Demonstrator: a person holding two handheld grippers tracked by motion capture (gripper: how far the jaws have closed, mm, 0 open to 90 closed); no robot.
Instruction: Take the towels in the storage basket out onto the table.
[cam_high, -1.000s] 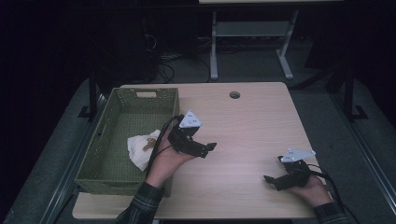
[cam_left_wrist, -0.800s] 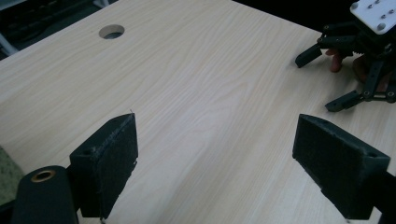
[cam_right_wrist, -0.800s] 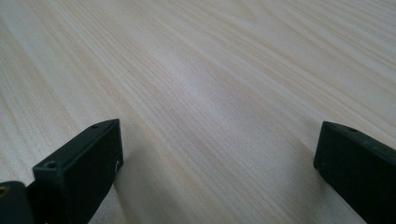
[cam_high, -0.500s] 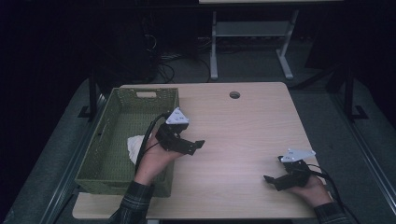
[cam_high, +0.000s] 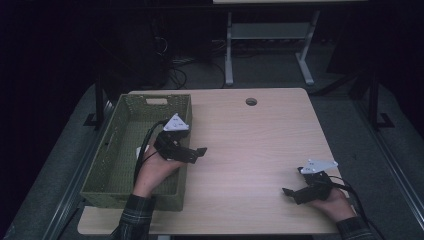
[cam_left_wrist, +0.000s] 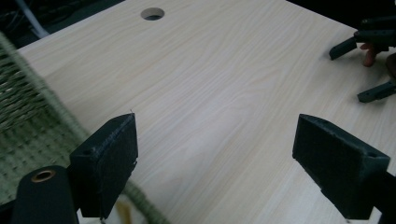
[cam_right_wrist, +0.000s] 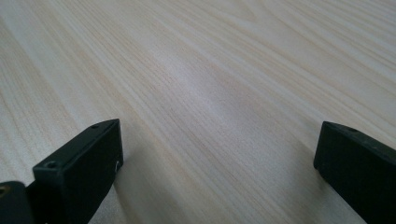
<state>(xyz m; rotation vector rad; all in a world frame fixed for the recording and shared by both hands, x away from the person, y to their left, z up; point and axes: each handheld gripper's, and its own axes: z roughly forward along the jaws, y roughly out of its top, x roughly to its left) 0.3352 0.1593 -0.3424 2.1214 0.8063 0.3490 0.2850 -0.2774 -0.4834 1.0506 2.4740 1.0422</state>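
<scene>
Dark room, light wood table (cam_high: 250, 150) with a round cable hole (cam_high: 251, 101) near its far edge. Green woven basket (cam_high: 125, 150) sits on the table's left side, long axis running away from the person. A white item (cam_high: 138, 151) lies inside the basket, mostly hidden under the left hand, can't tell what it is. Left gripper (cam_high: 195, 154) is held over the basket's right rim, jaws spread wide and empty, pointing right across the table; left gripper view shows bare wood between the jaws and the basket wall (cam_left_wrist: 28, 93) at left. Right gripper (cam_high: 292, 194) rests low at the near right of the table, well apart from the basket, jaws released, holding nothing
</scene>
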